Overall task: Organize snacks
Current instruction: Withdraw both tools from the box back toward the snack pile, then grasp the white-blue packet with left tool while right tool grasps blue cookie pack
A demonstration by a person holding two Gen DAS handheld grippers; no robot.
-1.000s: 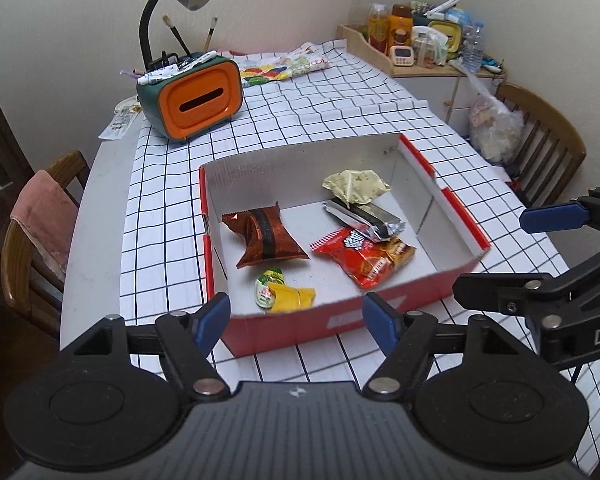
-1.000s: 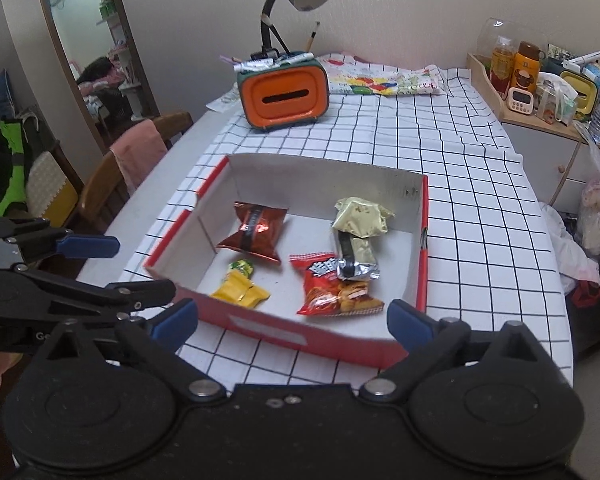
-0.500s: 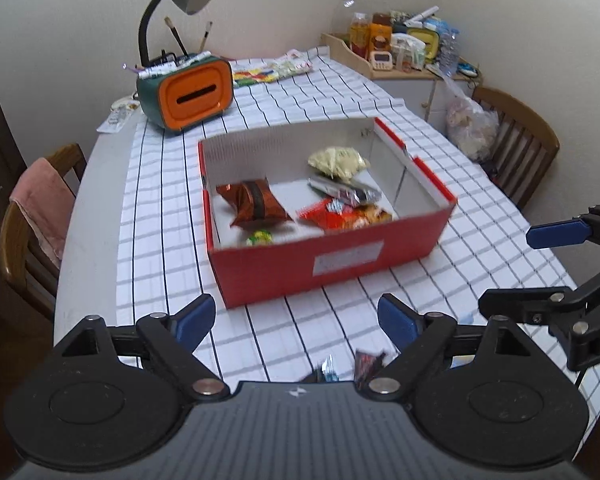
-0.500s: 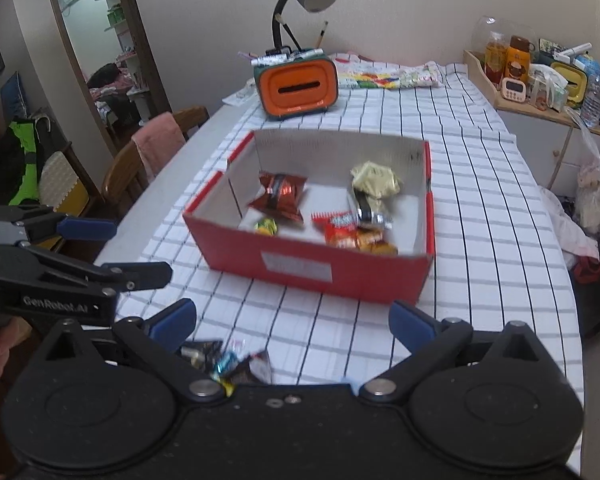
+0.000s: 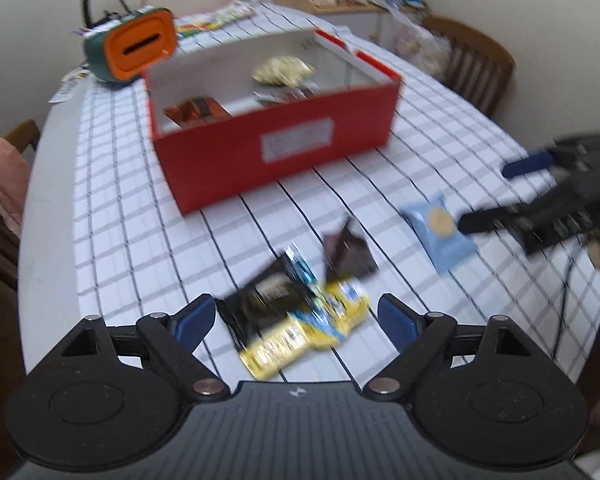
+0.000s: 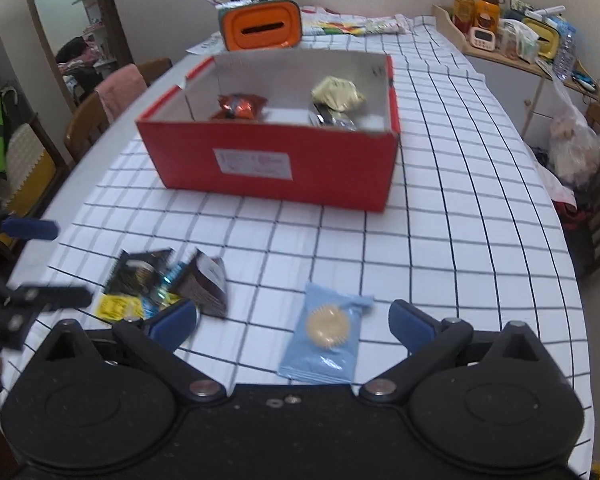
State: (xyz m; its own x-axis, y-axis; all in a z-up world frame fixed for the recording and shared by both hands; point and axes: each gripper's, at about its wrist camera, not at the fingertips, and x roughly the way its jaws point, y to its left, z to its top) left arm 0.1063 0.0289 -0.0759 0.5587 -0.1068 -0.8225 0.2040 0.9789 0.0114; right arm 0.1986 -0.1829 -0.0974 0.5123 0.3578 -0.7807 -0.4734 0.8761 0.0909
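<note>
Left gripper (image 5: 296, 320) spread wide over a black-and-yellow packet pile (image 5: 300, 312) near the table's front edge, pads clear of the wrappers; right gripper (image 6: 292, 324) likewise gaping (nothing pinched) astride a blue cookie packet (image 6: 324, 340) just beside that pile. Farther back, mid-table, red box (image 6: 276, 164) holding a few snacks, with bare checked cloth (image 6: 460, 220) open between box and packets and along the right side.
</note>
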